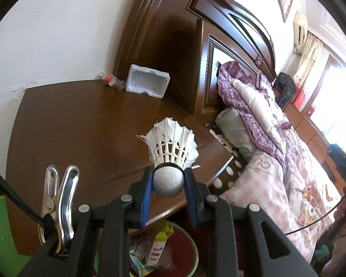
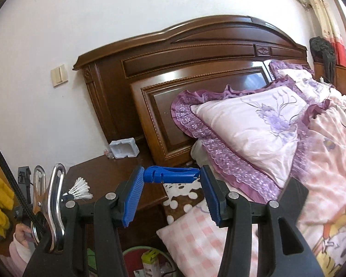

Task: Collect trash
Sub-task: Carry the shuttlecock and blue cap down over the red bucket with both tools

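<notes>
My left gripper (image 1: 168, 182) is shut on a worn white shuttlecock (image 1: 171, 143), pads pressing its grey cork head, feathers pointing away, above the edge of the brown nightstand (image 1: 80, 127). In the right wrist view the same shuttlecock (image 2: 80, 188) shows at the left. My right gripper (image 2: 171, 184) is shut on a blue plastic clip (image 2: 170, 176) held crosswise between its blue pads. Below both grippers stands a green-rimmed red trash bin (image 1: 189, 251), also in the right wrist view as the bin (image 2: 136, 252), with packaging inside.
A white foam tray (image 1: 147, 82) and a clear plastic bottle with a red label (image 1: 110, 80) lie at the nightstand's back against the wall. The bed with a purple pillow (image 2: 249, 129) and pink quilt (image 1: 288, 184) lies to the right, under a wooden headboard (image 2: 184, 57).
</notes>
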A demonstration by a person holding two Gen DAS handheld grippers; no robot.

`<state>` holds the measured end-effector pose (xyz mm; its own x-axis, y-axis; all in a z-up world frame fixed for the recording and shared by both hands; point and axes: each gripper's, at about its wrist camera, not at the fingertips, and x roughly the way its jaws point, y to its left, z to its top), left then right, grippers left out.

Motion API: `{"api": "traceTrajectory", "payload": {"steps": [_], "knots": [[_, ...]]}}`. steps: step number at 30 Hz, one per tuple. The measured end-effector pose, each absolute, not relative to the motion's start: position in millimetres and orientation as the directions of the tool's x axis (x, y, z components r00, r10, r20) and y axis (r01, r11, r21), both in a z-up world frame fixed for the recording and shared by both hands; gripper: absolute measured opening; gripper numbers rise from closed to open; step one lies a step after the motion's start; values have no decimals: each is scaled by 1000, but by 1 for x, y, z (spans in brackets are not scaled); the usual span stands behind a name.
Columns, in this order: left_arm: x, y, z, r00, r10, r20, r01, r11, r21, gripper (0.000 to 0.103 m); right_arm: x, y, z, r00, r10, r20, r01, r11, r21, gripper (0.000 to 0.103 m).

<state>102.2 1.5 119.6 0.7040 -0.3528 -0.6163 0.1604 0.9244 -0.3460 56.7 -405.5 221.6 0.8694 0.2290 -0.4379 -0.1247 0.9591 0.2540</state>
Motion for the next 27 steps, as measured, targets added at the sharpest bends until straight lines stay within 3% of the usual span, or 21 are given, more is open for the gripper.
{"api": "traceTrajectory", "payload": {"steps": [13, 27], "knots": [[42, -11, 101, 657, -376, -654, 211, 924, -320, 27, -6, -392, 190, 841, 296, -453, -182, 943, 277, 51], [5, -33, 37, 575, -365, -732, 240, 931, -275, 27, -30, -315, 97, 722, 411, -557, -272, 908, 318, 51]]}}
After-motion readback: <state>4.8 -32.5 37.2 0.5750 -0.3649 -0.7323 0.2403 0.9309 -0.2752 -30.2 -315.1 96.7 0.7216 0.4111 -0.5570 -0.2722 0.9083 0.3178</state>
